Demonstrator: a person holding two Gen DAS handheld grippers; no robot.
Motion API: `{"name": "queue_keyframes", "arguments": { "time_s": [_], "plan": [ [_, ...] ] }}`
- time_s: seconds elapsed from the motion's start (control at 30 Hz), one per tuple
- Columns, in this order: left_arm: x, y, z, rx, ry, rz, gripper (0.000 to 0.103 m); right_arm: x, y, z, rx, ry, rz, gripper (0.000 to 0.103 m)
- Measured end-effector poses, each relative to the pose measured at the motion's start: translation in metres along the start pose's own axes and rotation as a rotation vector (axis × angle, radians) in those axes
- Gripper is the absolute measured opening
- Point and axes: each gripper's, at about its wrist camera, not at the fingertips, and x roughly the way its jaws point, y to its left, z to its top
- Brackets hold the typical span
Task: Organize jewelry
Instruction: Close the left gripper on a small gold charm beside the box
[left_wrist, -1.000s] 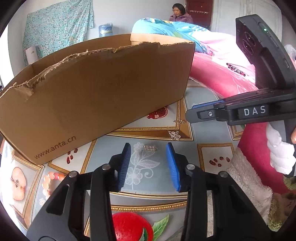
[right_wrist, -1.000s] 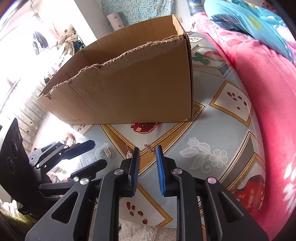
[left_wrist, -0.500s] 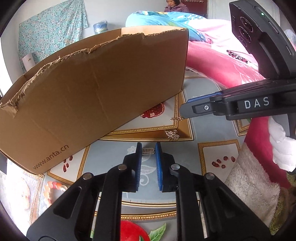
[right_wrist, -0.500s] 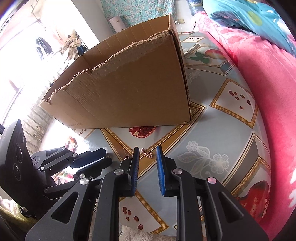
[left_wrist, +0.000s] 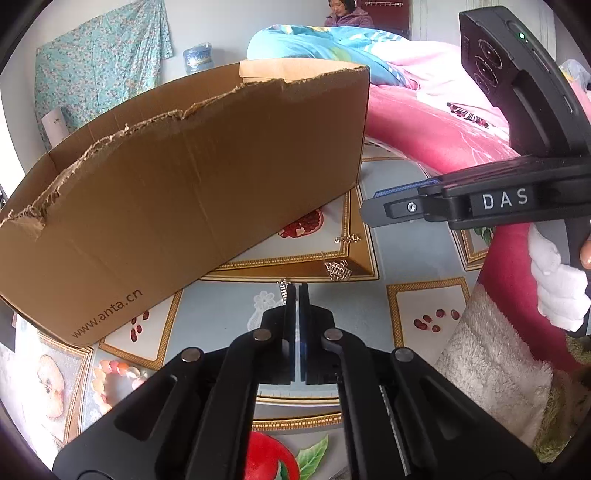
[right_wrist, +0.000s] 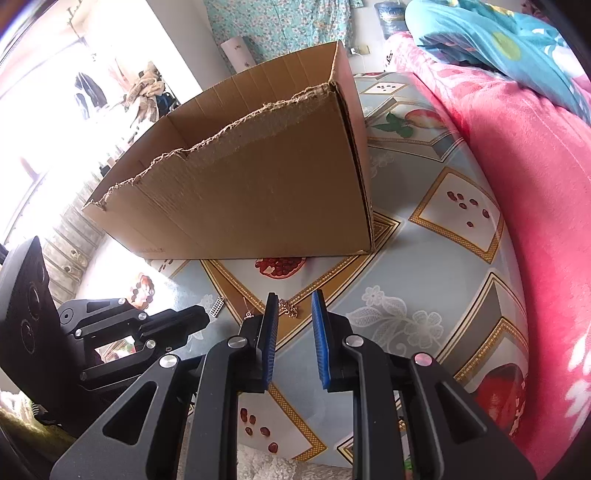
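Silver clasp (left_wrist: 283, 291) pinched at the tip of the closed left tongs (left_wrist: 296, 295), low over the tabletop (left_wrist: 413, 251). Gold chain (right_wrist: 290, 308) lies just ahead of the narrowly parted, empty right tongs (right_wrist: 293, 321). Cardboard box (left_wrist: 184, 192) stands behind.

The big brown cardboard box with a torn upper edge (left_wrist: 184, 184) stands on the table with the fruit-pattern cloth (right_wrist: 424, 258) and closes the whole far side; a gripper can enter it only over the rim. On the right, the thick pink blanket (right_wrist: 535, 184) lies along the table edge and blocks that side. Between the box and the blanket a strip of cloth is free. In front of the box the free room is narrow: the black left gripper (right_wrist: 201, 317) and the black right gripper (right_wrist: 293, 306) stand near to each other there, with small metal jewelry pieces (left_wrist: 338, 269) on the cloth between and around them.
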Motion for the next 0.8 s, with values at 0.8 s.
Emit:
{"name": "queue_keyframes", "arguments": {
  "time_s": [0.8],
  "plan": [
    [0.015, 0.001, 0.009, 0.014, 0.015, 0.007, 0.004, 0.002, -0.002, -0.002, 0.012, -0.009, 0.014, 0.019]
  ]
}}
